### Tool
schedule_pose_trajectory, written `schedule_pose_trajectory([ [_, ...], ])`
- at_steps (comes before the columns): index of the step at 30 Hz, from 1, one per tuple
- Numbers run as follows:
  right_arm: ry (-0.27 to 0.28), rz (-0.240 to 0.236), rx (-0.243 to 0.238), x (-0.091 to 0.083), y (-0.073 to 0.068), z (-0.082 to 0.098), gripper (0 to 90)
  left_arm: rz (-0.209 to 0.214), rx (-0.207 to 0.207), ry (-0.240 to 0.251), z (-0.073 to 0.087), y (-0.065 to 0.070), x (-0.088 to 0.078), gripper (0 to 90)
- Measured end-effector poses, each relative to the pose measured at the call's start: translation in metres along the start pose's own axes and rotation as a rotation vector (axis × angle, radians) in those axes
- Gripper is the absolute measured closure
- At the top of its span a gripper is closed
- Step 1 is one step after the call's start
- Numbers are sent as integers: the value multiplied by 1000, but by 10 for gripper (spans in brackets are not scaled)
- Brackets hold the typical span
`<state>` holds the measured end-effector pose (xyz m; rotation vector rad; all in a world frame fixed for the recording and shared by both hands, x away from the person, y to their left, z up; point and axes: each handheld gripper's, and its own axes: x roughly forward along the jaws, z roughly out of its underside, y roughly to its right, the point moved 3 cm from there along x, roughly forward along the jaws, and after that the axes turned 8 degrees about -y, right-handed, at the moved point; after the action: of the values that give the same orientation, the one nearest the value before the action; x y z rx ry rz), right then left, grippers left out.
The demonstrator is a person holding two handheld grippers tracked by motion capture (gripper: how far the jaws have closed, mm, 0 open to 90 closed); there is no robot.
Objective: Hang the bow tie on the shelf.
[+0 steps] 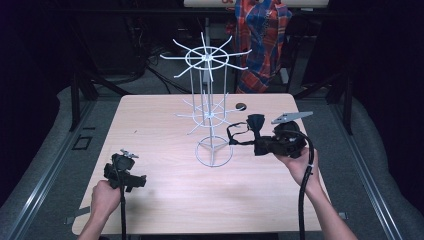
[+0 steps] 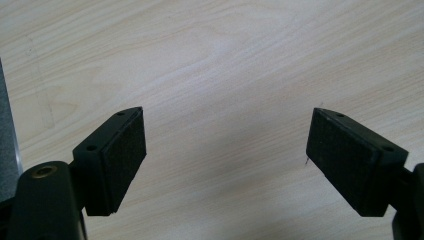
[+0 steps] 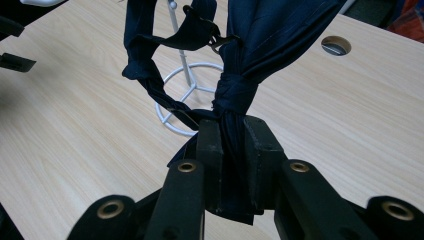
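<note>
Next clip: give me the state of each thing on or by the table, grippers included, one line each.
Bow tie: dark navy, pinched at one wing, strap loop hanging free.
Right gripper: shut on the bow tie, held above the table.
Left gripper: open, nothing between its pads.
Wire rack: upright, hooks bare.
Table: light wood.

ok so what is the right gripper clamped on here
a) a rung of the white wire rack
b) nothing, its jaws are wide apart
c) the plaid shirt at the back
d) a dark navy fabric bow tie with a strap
d: in the right gripper view the right gripper has both black jaws pressed against the dark navy fabric bow tie, whose strap loops above the table, apart from the white wire rack.
</note>
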<state>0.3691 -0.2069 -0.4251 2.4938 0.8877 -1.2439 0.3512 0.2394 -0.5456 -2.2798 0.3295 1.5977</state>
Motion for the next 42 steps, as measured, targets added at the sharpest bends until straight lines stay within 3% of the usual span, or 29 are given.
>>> schedule_pose_trajectory([
  [42, -47, 0, 2, 46, -7, -15, 788, 4, -1, -5, 0, -1, 1, 166],
])
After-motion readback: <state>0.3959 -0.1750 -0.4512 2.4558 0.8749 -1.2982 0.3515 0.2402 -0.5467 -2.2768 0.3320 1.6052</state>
